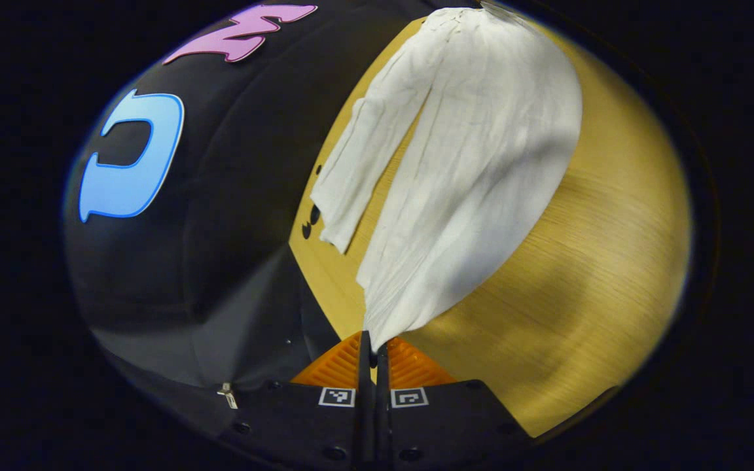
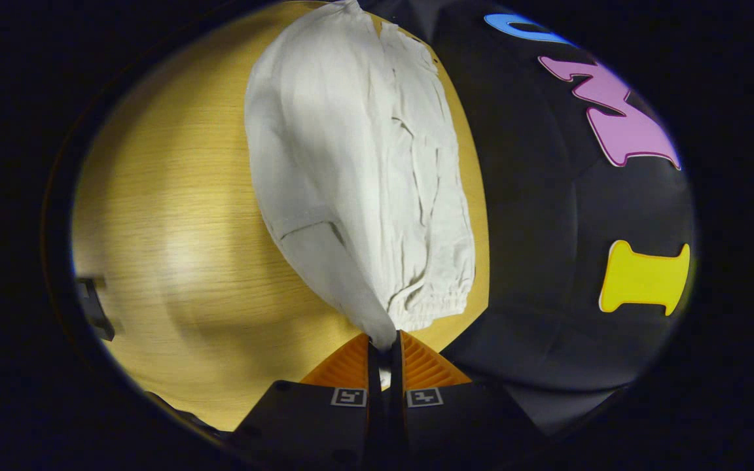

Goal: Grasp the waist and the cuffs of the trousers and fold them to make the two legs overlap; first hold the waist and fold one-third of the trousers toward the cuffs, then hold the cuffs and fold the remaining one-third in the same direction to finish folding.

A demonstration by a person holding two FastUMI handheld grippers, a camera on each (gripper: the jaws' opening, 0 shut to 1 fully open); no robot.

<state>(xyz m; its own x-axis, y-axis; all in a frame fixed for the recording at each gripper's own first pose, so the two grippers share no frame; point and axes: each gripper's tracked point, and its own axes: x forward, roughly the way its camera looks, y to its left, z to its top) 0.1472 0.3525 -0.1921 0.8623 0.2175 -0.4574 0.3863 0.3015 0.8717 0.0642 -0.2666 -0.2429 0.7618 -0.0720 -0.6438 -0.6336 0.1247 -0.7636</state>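
Left gripper view: gripper [image 1: 373, 350] pinching unlabelled trousers [image 1: 475, 163].

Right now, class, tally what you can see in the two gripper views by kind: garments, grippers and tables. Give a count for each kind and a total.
Garments: 1, the white crinkled cotton trousers, one leg lifted over the other.
Grippers: 2, the left gripper pinching a cuff and the right gripper pinching the waist.
Tables: 1, the light wooden table.
Total: 4

This is a recording booth: a plain wooden table [image 1: 586, 261] stands against a wall of black cloth [image 1: 233, 196].
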